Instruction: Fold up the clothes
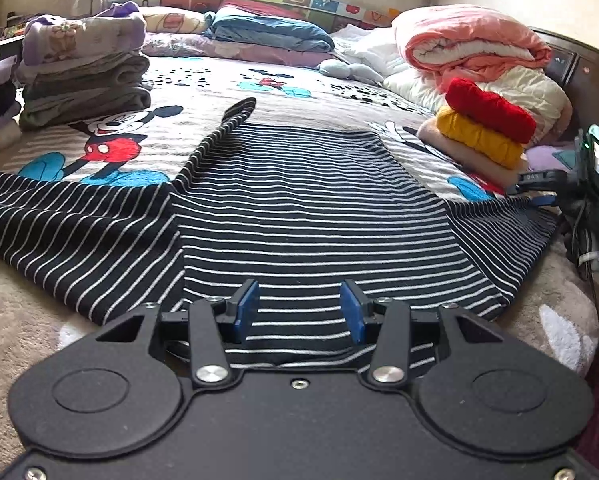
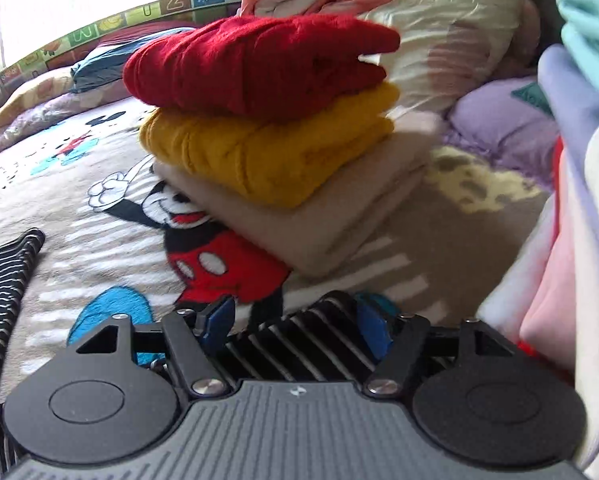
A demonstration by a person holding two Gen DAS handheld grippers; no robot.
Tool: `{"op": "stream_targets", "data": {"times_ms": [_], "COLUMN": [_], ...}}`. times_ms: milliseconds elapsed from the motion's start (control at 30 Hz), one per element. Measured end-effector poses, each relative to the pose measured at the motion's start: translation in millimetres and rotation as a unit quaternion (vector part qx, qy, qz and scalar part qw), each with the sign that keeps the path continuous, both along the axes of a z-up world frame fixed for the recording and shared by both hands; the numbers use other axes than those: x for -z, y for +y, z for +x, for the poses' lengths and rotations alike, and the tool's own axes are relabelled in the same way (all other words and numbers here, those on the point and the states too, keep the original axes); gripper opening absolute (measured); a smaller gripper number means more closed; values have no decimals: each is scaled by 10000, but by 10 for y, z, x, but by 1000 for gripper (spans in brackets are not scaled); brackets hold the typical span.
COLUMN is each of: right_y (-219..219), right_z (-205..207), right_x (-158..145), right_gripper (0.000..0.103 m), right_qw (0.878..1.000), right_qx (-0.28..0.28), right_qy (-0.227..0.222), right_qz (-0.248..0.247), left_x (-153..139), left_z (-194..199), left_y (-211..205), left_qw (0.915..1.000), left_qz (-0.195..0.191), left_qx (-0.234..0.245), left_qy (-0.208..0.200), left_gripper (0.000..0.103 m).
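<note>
A black shirt with thin white stripes [image 1: 299, 200] lies spread flat on the bed, one sleeve [image 1: 223, 136] folded up over its body. My left gripper [image 1: 300, 310] hovers at the shirt's near hem, its blue pads [image 1: 247, 308] standing apart with flat cloth between and below them. In the right wrist view, my right gripper [image 2: 295, 326] is open over a raised corner of the striped shirt [image 2: 295, 344]; the left pad [image 2: 215, 322] stands clear of the cloth. More of the shirt [image 2: 3, 288] shows at the left edge.
A folded stack of red, yellow and beige knits [image 2: 259, 120] [image 1: 483, 132] sits just beyond the right gripper. A loose pile of pastel clothes [image 2: 579, 200] crowds its right side. Folded grey and purple items [image 1: 83, 76] and a pink quilt [image 1: 471, 44] lie farther back on the cartoon bedspread [image 1: 111, 140].
</note>
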State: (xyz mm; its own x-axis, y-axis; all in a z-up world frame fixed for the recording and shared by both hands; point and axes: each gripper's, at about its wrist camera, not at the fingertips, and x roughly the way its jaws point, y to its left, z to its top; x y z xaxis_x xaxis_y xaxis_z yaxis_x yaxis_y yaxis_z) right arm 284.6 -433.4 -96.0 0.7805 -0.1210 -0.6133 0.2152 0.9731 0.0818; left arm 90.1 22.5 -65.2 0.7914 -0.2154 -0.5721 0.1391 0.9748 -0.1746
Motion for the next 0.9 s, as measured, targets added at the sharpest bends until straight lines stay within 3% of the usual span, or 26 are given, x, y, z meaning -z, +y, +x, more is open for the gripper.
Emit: {"op": "stream_targets", "data": {"times_ms": [167,300,433,533,667,733,900], "right_y": [334,832,1367,1769,2357,2680,3630], "right_z": [-401,-841,-1250,-1536,-1901,-2069,-2351], "right_x": [-112,-167,-177,-193,-268,-307,-400], "right_gripper": [68,69,70,76,71,59,59], "right_qw": [9977,9925,9790,9646,9289,9034,8327], "right_qx": [-237,-931,-1814,-2420,-3457,-4013,-5083], "right_qy": [-488,-776,-903,-1035,-1316,-1430,-1632], "right_qz": [-400,-157,223,173,-176,-478,-1469], "left_x": [-21,-55,-99,-145,-105,-48,154], "left_z": [-29,-15,34,40,18,35,58], "left_y": [106,265,624,1077,1875,2219,2837], "left_qw": [10000,9994,9943,9817,9468,9307,9003], "left_qz": [-74,-61,-240,-689,-1682,-1964,-2652], "left_qx": [-43,-349,-1039,-1774,-2741,-3085,-3447], "left_qy": [-37,-60,12,35,96,107,185], "left_gripper": [43,44,44,45,45,45,45]}}
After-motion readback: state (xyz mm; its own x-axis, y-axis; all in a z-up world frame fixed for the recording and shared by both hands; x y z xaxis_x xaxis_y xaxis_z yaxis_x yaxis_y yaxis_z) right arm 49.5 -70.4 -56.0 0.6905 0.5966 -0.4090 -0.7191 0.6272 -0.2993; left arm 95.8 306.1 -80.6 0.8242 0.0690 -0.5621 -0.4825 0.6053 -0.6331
